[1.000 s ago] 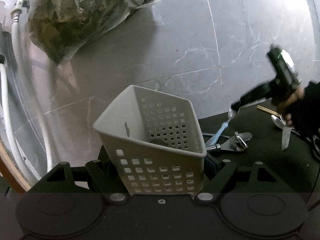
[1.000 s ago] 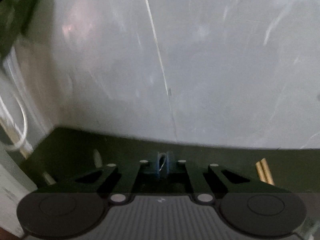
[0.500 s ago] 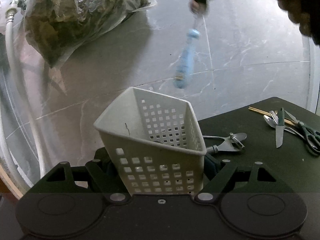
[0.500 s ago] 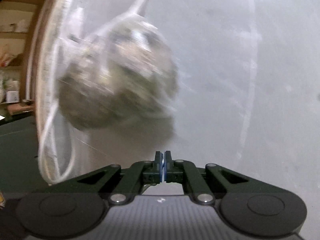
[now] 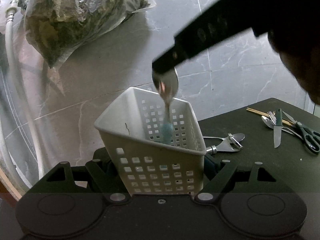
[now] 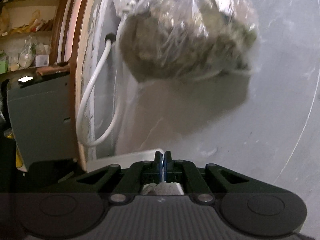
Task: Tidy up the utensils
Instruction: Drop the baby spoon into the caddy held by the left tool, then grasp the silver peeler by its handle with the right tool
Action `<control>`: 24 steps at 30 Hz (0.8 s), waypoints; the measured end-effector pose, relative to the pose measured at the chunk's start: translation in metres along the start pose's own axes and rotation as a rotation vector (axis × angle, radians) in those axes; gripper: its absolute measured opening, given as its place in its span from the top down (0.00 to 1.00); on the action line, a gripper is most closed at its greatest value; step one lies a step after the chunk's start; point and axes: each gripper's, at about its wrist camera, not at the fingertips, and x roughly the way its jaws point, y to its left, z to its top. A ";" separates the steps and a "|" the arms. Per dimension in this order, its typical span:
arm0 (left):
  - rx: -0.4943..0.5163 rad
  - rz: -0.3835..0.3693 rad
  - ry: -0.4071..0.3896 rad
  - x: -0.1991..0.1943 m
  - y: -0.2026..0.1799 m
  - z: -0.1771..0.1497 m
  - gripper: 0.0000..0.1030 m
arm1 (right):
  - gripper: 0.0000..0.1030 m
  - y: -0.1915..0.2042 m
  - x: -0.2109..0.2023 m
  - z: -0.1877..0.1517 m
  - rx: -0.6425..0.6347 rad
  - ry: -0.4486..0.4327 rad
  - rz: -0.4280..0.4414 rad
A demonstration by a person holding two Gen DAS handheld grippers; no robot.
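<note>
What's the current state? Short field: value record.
left tool: shut on white basket, tilted
right tool: shut on spoon, pinched at the bowl
spoon handle: blue, hanging down inside the basket
on table: peeler, knife, scissors, chopsticks, fork
background: plastic bag against the tiled wall
</note>
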 end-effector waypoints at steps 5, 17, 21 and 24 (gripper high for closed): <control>-0.002 -0.006 0.003 -0.001 0.000 0.000 0.21 | 0.47 -0.018 -0.009 -0.007 0.125 -0.031 0.036; -0.030 0.044 0.027 0.000 0.004 0.003 0.21 | 0.35 -0.102 0.016 -0.127 0.755 0.234 -0.085; -0.043 0.071 0.040 0.000 0.013 0.002 0.21 | 0.39 -0.121 0.052 -0.145 1.198 0.274 0.060; -0.059 0.093 0.047 -0.002 0.024 0.000 0.21 | 0.41 -0.131 0.079 -0.146 1.453 0.318 0.031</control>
